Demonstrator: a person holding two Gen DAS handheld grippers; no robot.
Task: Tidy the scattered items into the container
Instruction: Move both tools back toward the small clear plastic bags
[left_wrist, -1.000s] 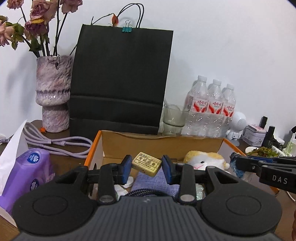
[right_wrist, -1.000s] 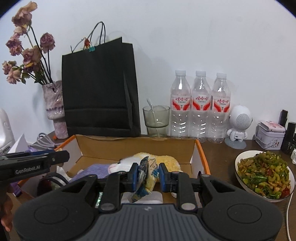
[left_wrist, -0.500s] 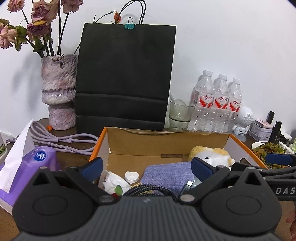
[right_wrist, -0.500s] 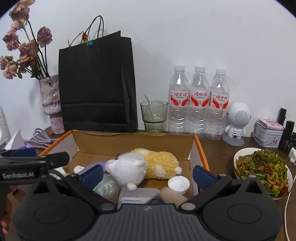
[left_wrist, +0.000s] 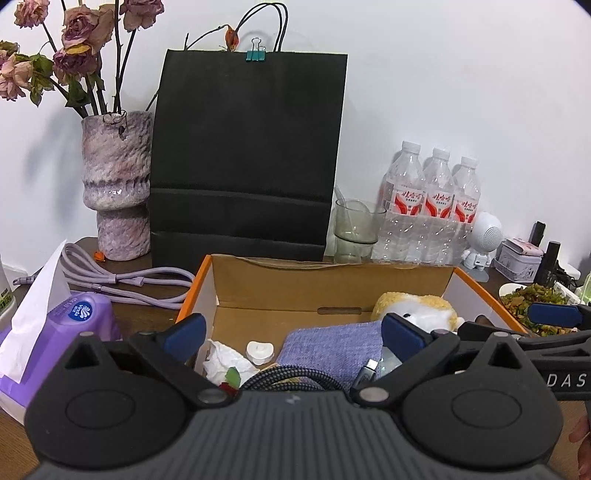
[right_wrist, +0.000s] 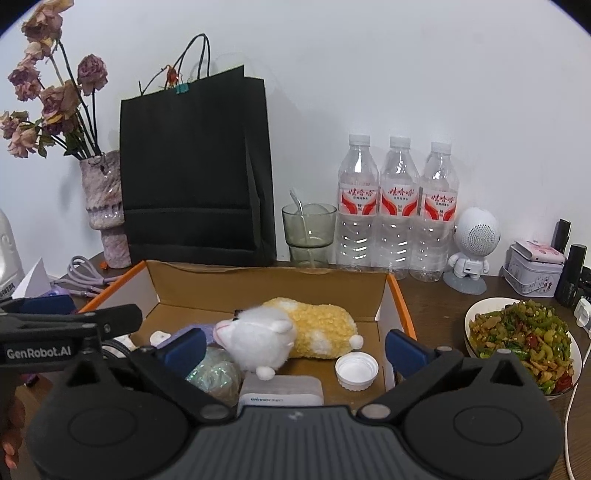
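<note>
An open cardboard box (left_wrist: 332, 280) with orange edges lies in front of both grippers. In it are a yellow-and-white plush toy (right_wrist: 295, 328), a purple cloth (left_wrist: 332, 350), crumpled white tissue (left_wrist: 225, 363), a braided cable (left_wrist: 291, 378), a white bottle cap (right_wrist: 356, 369), a shiny packet (right_wrist: 214, 376) and a white pack (right_wrist: 280, 393). My left gripper (left_wrist: 291, 334) hovers open over the box's left part, holding nothing. Over the right part my right gripper (right_wrist: 295, 347) is open and holds nothing. Each gripper's finger shows at the edge of the other's view.
Behind the box stand a black paper bag (left_wrist: 247, 155), a vase (left_wrist: 116, 184) of dried roses, a glass (right_wrist: 310, 232) and three water bottles (right_wrist: 399, 210). A tissue pack (left_wrist: 55, 332) and purple cable (left_wrist: 125, 280) lie left. A plate of food (right_wrist: 521, 339), speaker figure (right_wrist: 474, 247) and tin (right_wrist: 535, 269) are right.
Both grippers opened wide. The left let go of a yellow-brown bar, which is now out of sight. The right dropped the shiny packet, which now lies in the box beside the plush toy.
</note>
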